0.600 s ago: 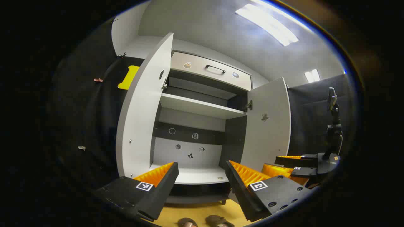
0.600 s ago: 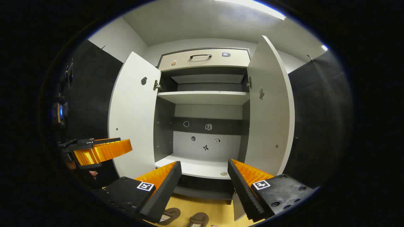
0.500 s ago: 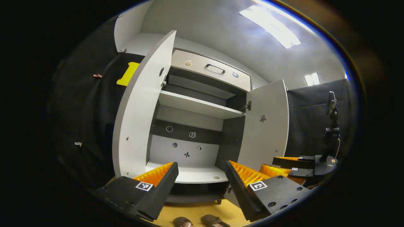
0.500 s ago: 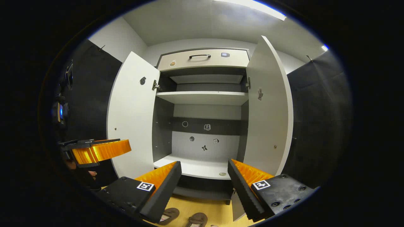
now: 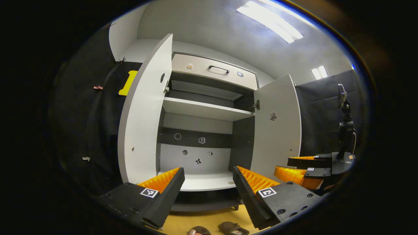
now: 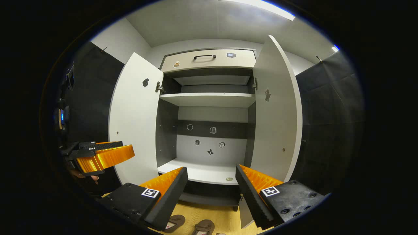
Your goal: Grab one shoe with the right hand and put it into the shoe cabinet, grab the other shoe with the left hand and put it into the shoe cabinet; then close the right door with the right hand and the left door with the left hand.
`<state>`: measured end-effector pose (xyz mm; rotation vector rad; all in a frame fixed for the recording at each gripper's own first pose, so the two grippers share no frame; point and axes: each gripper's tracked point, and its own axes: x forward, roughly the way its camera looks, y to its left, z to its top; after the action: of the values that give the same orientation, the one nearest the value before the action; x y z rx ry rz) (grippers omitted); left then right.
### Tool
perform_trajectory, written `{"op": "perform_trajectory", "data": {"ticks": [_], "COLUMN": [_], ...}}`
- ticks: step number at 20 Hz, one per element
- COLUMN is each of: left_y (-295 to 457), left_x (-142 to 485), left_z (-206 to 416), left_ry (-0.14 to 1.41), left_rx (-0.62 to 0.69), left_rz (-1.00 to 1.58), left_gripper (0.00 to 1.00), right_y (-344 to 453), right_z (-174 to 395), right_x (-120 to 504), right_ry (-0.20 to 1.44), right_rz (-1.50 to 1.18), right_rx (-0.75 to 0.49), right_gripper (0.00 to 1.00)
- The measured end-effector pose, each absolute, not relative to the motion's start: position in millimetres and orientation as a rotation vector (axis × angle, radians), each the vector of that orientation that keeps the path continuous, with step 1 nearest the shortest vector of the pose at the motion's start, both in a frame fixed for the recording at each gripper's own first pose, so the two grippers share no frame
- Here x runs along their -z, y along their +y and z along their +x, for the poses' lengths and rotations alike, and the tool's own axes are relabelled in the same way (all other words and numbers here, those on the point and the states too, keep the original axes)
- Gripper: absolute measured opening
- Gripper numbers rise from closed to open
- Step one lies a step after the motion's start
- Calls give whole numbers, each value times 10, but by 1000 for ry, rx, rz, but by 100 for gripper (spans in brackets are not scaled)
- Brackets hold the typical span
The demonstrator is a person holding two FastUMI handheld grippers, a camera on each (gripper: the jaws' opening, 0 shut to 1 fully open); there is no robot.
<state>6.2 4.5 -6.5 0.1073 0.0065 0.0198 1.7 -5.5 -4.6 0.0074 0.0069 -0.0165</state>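
Observation:
The shoe cabinet [image 6: 209, 99] stands ahead with its left door [image 6: 135, 120] and right door [image 6: 276, 111] swung wide open and its shelves bare. Two brown shoes [image 6: 174, 222] [image 6: 204, 227] lie side by side on the wooden floor in front of it, cut off by the lower edge. They also appear as a pair of shoes [image 5: 233, 228] in the left gripper view. My right gripper [image 6: 211, 169] is open above them, holding nothing. My left gripper [image 5: 208, 171] is open too, facing the lower shelf [image 5: 204, 182]. Each gripper appears beside the other: left gripper [image 6: 101, 156], right gripper [image 5: 303, 166].
A drawer with a dark handle [image 6: 205, 57] tops the cabinet. A small round object [image 6: 229, 179] lies on the bottom shelf near its front edge. A dark stand with a device [image 5: 346, 130] rises at the right. Black cloth walls flank the cabinet.
Both views have shifted slightly; the shoes sit a little lower in the left gripper view. Both grippers stay open and nothing has been taken hold of.

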Motion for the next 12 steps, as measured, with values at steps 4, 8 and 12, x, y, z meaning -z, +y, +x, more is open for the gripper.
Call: {"op": "perform_trajectory", "data": {"ticks": [4, 8, 12], "left_y": [30, 50, 55], "left_x": [112, 142, 225], "left_z": [49, 5, -40], "left_ry": [14, 12, 22], "left_rx": [-14, -13, 0], "left_rz": [117, 166, 200], "left_gripper": [94, 95, 95], "right_y": [-44, 78, 140], "right_z": [10, -5, -31], "right_x": [117, 375, 724], "right_ry": [17, 62, 113], "right_rz": [3, 25, 14], "right_rx": [14, -11, 17], "right_gripper": [97, 97, 97]}}
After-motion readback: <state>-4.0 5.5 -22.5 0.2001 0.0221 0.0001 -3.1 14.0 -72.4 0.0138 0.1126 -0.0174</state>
